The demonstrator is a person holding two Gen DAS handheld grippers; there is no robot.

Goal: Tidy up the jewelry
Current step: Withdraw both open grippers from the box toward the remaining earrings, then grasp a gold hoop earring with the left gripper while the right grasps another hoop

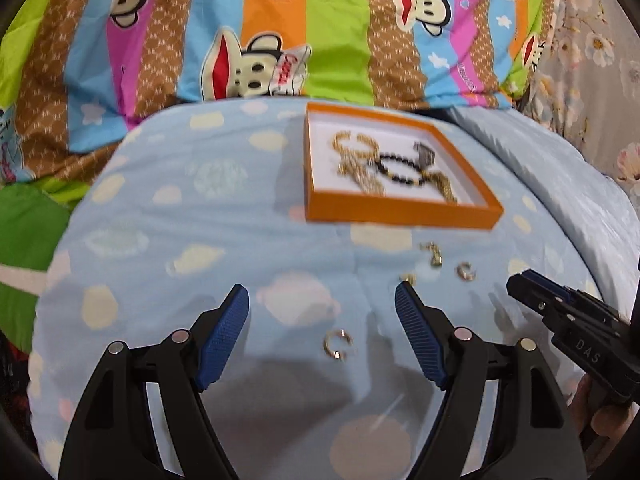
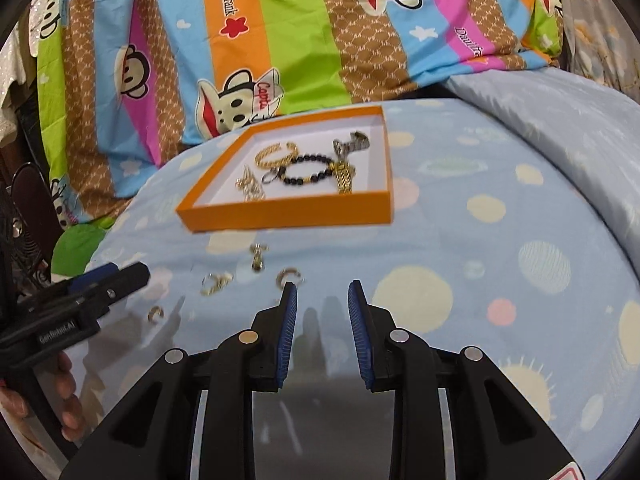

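Note:
An orange tray (image 1: 400,212) with a white floor lies on the light blue bedsheet; it also shows in the right wrist view (image 2: 288,214). It holds gold chains (image 1: 354,160), a black bead bracelet (image 1: 400,168) and a watch (image 2: 345,174). Loose pieces lie in front of it: a ring (image 1: 338,345) between my left gripper's fingers, a gold clasp (image 1: 434,256), another ring (image 1: 466,271) and a small gold piece (image 1: 408,279). My left gripper (image 1: 322,308) is open wide and empty. My right gripper (image 2: 322,300) is open and empty, with a ring (image 2: 287,277) just beyond its left fingertip.
A striped cartoon-monkey quilt (image 1: 280,32) is heaped behind the tray. A folded pale blue cover (image 2: 560,128) rises at the right. The right gripper shows at the right edge of the left wrist view (image 1: 560,320), the left one at the left of the right wrist view (image 2: 80,300).

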